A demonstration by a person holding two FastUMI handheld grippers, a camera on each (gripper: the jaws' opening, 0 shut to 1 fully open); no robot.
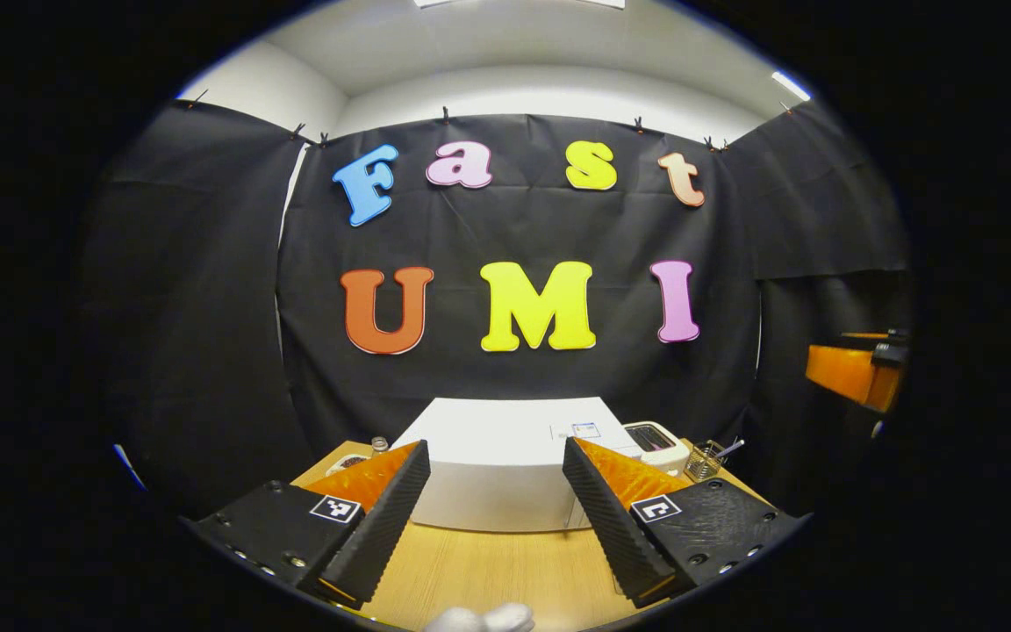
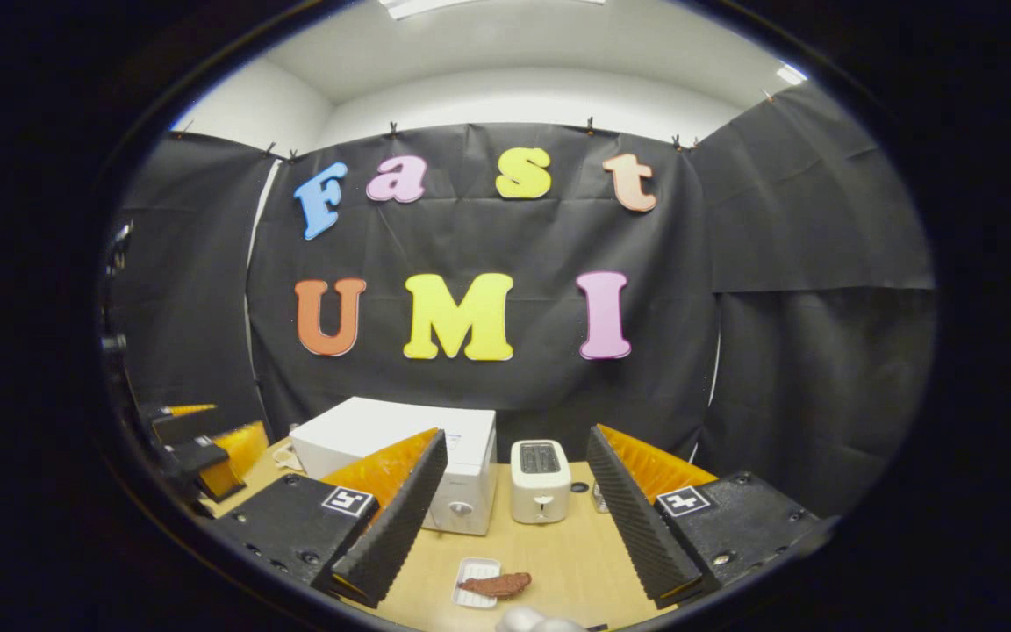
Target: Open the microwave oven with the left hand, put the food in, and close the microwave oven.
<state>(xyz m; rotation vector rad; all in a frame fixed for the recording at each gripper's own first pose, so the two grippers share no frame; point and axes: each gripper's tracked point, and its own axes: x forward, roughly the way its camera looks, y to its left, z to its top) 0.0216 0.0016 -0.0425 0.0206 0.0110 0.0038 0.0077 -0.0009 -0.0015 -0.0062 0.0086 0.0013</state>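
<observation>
In the left gripper view the microwave point(image 1: 505, 474) has its front lower corners hidden behind that gripper's two fingers, so its door cannot be made out. A small wire basket point(image 1: 706, 460) far right is too tiny to tell its contents. In the right gripper view, the other gripper point(image 2: 198, 456) is cut off at the left edge.

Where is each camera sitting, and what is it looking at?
Left gripper view: rides the left gripper, faces the white microwave straight on; its two open fingers show at the bottom.
Right gripper view: rides the right gripper, looks over the food tray towards the toaster; the left gripper shows at far left.
Both share the microwave, toaster and wooden table.
</observation>
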